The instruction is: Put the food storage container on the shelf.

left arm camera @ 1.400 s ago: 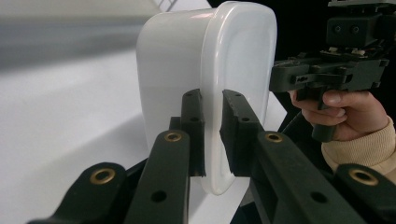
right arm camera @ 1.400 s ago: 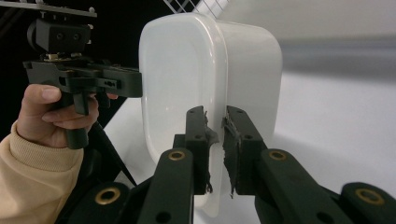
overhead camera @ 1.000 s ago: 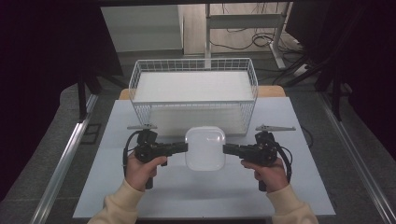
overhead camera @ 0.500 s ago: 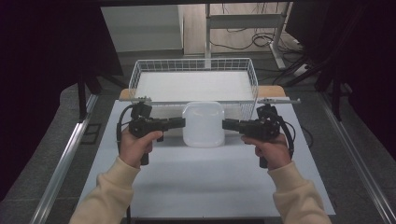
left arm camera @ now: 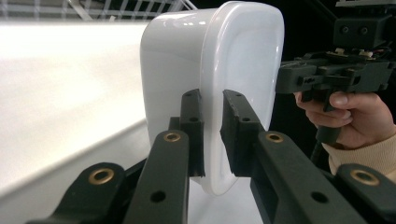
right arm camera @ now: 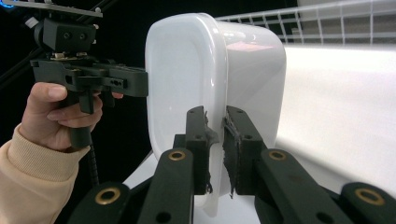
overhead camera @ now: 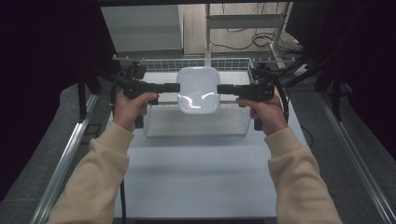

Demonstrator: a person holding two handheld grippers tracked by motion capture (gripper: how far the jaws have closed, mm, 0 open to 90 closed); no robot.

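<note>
A white plastic container (overhead camera: 199,89) with rounded corners hangs in the air over the wire basket (overhead camera: 196,122). My left gripper (overhead camera: 177,87) is shut on the rim of its left side, and my right gripper (overhead camera: 219,88) is shut on the rim of its right side. In the left gripper view the two black jaws (left arm camera: 212,100) pinch the container's (left arm camera: 243,70) projecting rim, with the other gripper (left arm camera: 336,74) beyond it. The right gripper view has its jaws (right arm camera: 215,116) pinching the opposite rim of the container (right arm camera: 187,70), and the left gripper (right arm camera: 93,77) behind.
The basket has a white lining and stands at the far end of the pale table (overhead camera: 196,177). Metal rails (overhead camera: 65,158) run along both sides of the table. A stand's legs and cables (overhead camera: 261,37) lie on the floor behind.
Both grippers have risen and moved away from the person with the container. It went from the table in front of the basket to above the basket.
</note>
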